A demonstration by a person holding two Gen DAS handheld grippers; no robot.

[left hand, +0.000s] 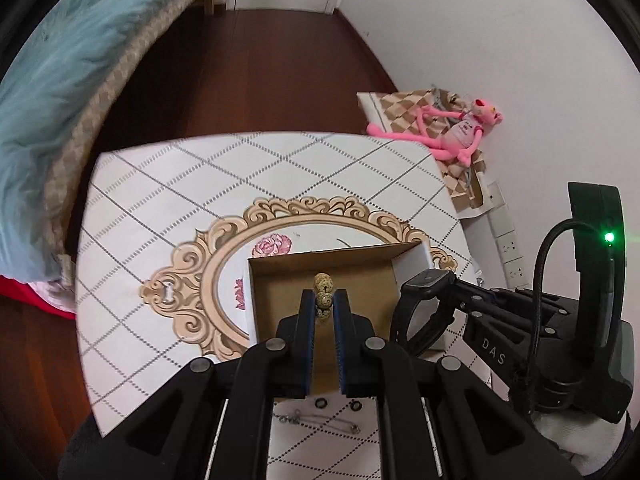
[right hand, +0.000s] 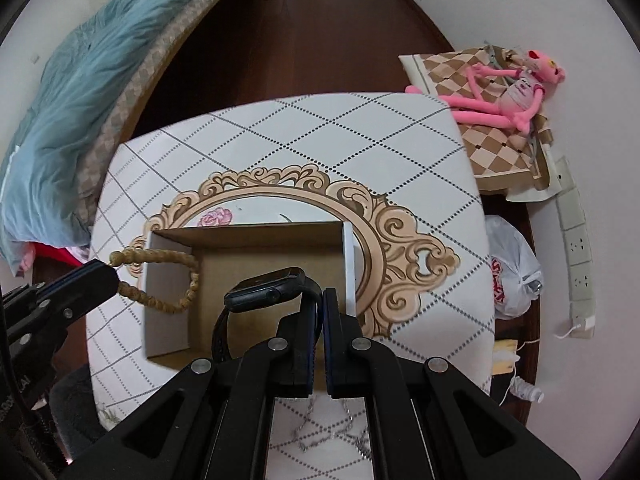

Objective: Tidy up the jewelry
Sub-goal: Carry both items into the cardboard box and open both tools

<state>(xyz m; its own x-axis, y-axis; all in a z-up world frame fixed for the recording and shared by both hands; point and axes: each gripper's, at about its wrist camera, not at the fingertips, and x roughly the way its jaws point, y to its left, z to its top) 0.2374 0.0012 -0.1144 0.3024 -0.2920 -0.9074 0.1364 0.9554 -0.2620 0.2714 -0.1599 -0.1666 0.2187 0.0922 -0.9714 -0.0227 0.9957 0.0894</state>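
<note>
Tabletop (right hand: 280, 136) with diamond grid, wooden floor (right hand: 320, 28) beyond

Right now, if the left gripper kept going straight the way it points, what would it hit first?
Probably the brown floor of the open cardboard box: the left gripper, shut on the bead bracelet, points down into it. Depth is uncertain.

A bedroom in a home. A bed (right hand: 132, 92) with a fluffy blue blanket (right hand: 80, 92) runs along the left, over a dark wood floor (right hand: 312, 40). A pink plush toy (right hand: 516, 88) lies far right by the white wall (right hand: 520, 0), wall sockets (right hand: 576, 248) below it. The near desk (right hand: 280, 132) wears a patterned cover.
</note>
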